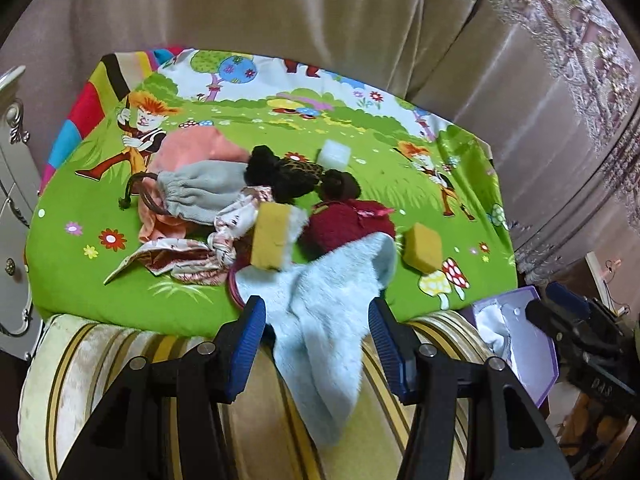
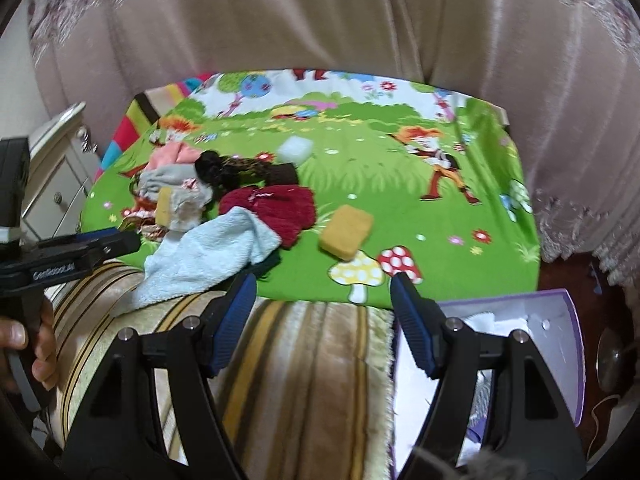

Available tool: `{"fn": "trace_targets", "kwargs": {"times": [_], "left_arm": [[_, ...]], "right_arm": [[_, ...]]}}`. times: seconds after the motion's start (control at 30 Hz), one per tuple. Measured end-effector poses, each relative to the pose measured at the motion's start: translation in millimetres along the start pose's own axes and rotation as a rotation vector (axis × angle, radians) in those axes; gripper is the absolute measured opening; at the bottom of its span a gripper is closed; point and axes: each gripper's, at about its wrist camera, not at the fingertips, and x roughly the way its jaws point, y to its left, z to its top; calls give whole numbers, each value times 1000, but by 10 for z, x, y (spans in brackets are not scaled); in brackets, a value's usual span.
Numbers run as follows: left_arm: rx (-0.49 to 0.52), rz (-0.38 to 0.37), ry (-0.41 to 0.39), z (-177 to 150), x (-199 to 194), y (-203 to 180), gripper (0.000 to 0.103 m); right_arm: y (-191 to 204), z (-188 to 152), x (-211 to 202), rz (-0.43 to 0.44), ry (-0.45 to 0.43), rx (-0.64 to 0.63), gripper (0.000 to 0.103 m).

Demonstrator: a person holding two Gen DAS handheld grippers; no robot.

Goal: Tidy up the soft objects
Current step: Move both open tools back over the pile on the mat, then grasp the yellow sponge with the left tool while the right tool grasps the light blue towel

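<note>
On the far left stands a white cabinet point(image 1: 16, 200) next to the bed. A bright green cartoon blanket point(image 1: 360, 152) covers the bed, with a striped blanket point(image 1: 100, 344) under its near edge.

On the left part of the green blanket lies a heap of soft things. First comes a pink cloth point(image 1: 192, 144), with a grey pouch point(image 1: 200, 192) on top of it. In front of them is a flowery cloth point(image 1: 188, 256). Next is a black furry thing point(image 1: 280, 172), then a yellow sponge point(image 1: 272, 236) leaning on the heap. A white foam block point(image 1: 335, 154) sits behind, a bit apart. A dark red fluffy thing point(image 1: 344, 220) is in the middle.

A light blue towel point(image 1: 324, 320) lies over the red thing and hangs down over the edge of the bed. The left gripper point(image 1: 318, 312) has its fingers spread, one on each side of the towel. The left finger seems to touch the towel's edge, but the fingers do not squeeze it.

A second yellow sponge point(image 2: 346, 232) lies alone, further right. The right gripper point(image 2: 324, 292) has its fingers spread wide with nothing between them. Beside the bed on the right is a purple box point(image 2: 568, 320) with something white inside.
</note>
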Motion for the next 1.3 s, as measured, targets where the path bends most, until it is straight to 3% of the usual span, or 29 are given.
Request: {"fn": "trace_targets", "kwargs": {"times": [0.27, 0.57, 0.73, 0.87, 1.13, 1.17, 1.27, 1.3], "left_arm": [[11, 46, 41, 262, 297, 167, 55], [1, 40, 90, 447, 598, 274, 54], [11, 27, 116, 498, 754, 271, 45], [11, 13, 135, 493, 846, 296, 28], [-60, -44, 69, 435, 603, 464, 26], [-67, -48, 59, 428, 567, 483, 26], [-91, -44, 17, 390, 423, 531, 26], [-96, -43, 5, 373, 380, 542, 26]], "right_arm": [[416, 165, 365, 81, 57, -80, 73], [823, 215, 800, 181, 177, -146, 73], [1029, 187, 1006, 212, 229, -189, 76], [1116, 166, 1171, 230, 276, -200, 77], [1236, 133, 1419, 236, 324, -219, 78], [1240, 129, 1419, 240, 322, -220, 71], [1259, 103, 1421, 236, 317, -227, 32], [1257, 93, 1400, 235, 309, -229, 29]]}}
